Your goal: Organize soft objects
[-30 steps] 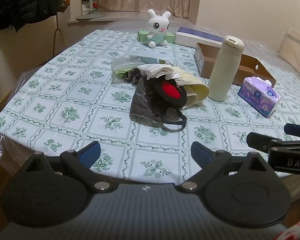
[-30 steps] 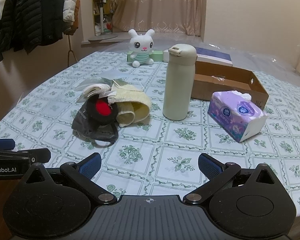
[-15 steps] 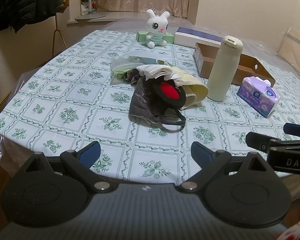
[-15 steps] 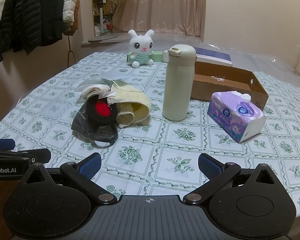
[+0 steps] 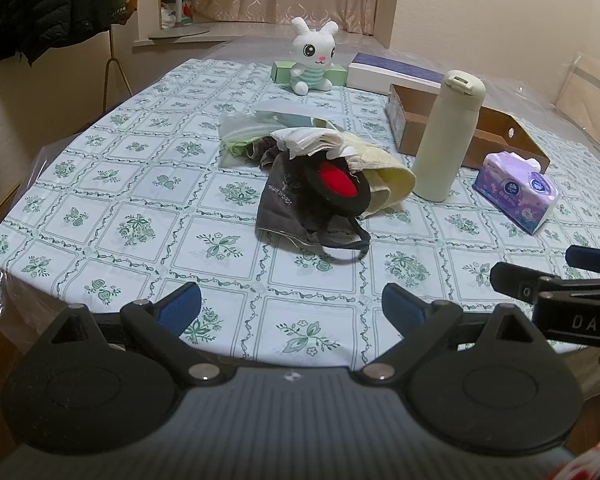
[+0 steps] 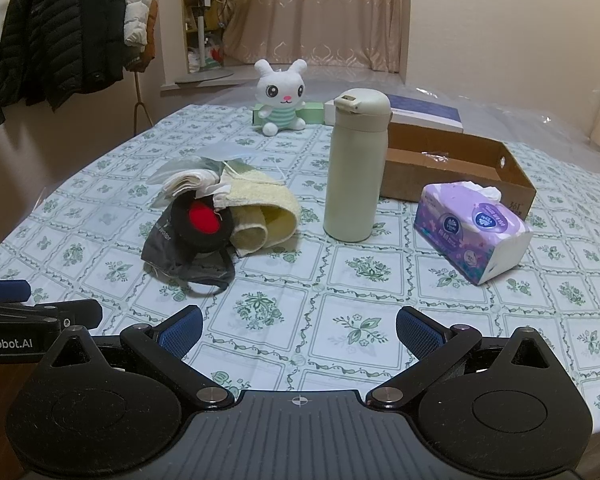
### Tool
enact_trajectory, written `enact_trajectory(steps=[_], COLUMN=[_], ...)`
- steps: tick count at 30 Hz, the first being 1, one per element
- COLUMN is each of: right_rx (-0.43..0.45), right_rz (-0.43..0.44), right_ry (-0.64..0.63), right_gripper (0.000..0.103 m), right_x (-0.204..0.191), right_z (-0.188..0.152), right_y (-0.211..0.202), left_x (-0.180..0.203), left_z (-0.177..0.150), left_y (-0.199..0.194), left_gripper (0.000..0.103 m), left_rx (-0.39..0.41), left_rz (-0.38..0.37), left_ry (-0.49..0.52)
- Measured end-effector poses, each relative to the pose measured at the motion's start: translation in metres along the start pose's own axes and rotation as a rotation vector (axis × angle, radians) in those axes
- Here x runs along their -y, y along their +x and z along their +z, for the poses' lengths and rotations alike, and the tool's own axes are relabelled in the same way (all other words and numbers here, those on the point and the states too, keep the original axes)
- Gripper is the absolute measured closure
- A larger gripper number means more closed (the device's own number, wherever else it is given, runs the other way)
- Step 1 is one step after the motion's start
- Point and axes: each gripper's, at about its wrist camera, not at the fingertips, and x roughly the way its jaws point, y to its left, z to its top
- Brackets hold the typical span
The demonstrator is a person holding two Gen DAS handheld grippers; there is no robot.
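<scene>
Left gripper (image 5: 291, 307) jaws wide, holding nothing, over near table edge. Right gripper (image 6: 299, 327) same, beside it. Pile of soft cloths (image 6: 220, 220) mid-table (image 6: 284, 320), well apart from both. Plush rabbit (image 6: 281, 98) at far edge.

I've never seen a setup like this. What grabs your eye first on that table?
Probably the jumbled heap of soft things mid-table: a grey cloth bag, a black pad with a bright red centre and a yellowish towel piled together. Just right of it stands a tall cream flask, upright, with a purple tissue pack further right. At the far edge sits a white plush rabbit, facing the two open grippers.
</scene>
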Motion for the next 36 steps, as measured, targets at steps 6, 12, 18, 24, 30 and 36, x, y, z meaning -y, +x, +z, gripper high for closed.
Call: enact_trajectory(steps=[6,12,18,24,30,36], right_rx=[0.001,0.001,0.004,0.007,0.007,0.009], right_rz=[0.0,0.0,0.0,0.002,0.011,0.025], right_ry=[0.0,0.001,0.005,0.007,0.001,-0.007], right_gripper=[0.001,0.001,0.001,0.001,0.001,0.001], right_x=[0.0,0.0,0.002,0.004,0.003,0.005], right_z=[0.0,0.0,0.001,0.002,0.004,0.011], right_y=[0.0,0.0,0.001,0.006,0.017,0.034], left_x=[0.0,-0.001,-0.001,-0.007,-0.014,-0.022], left_z=[-0.001,-0.001,-0.001,0.003,0.013,0.029], left_y=[0.0,0.0,0.0,0.003,0.014,0.032], left_gripper=[0.007,0.007,0.007,0.007,0.007,0.007], left_rx=[0.001,0.001,0.001,0.003,0.011,0.01], left_rz=[-0.001,-0.002,-0.004,-0.014,-0.006,-0.016], left_ry=[0.001,0.001,0.002,-0.008,-0.01,-0.026])
